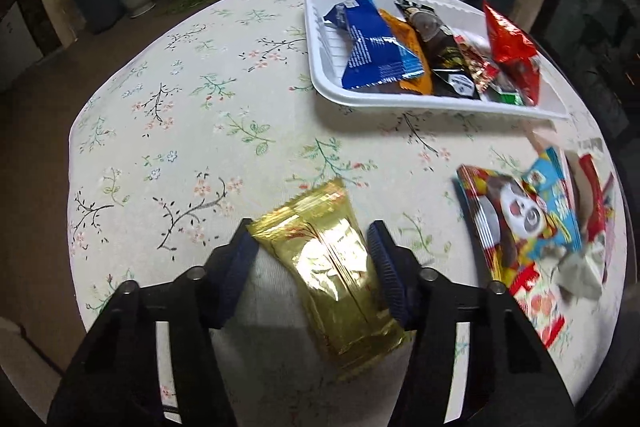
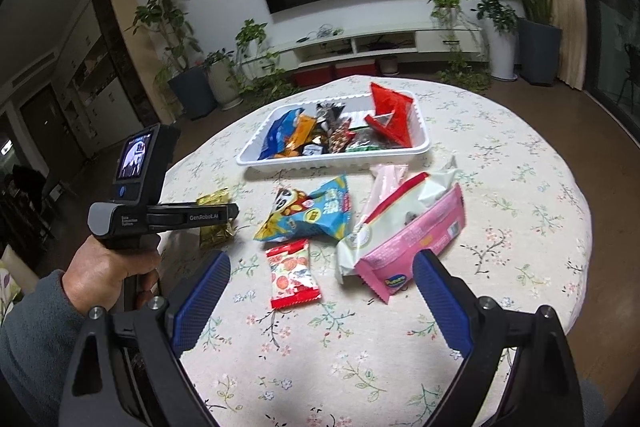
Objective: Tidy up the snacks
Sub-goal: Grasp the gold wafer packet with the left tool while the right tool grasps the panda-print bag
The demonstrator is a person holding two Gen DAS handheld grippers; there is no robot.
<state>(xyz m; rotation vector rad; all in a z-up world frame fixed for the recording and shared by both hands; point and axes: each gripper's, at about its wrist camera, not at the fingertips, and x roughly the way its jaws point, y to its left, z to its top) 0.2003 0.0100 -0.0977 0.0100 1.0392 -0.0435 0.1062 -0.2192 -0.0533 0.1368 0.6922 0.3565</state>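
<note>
Lying on the flowered tabletop [image 1: 192, 115], the gold snack packet [image 1: 340, 267] sits between the left gripper's [image 1: 310, 259] blue fingers [image 1: 386, 267], which press its two long edges and pinch it. The right gripper [image 2: 320, 303] hangs above the near side of the tabletop with its fingers [image 2: 200, 299] spread wide and nothing between them. In front of it lie a small red and white packet [image 2: 294, 273], a blue panda packet [image 2: 312, 213] and a pink packet [image 2: 416, 243] with a white one touching it. Farther back stands the white tray [image 2: 256, 157], already holding several snacks, among them a blue packet [image 1: 372, 47] and a red packet [image 2: 390, 115]. A hand [image 2: 108, 271] in a grey sleeve holds the left device.
</note>
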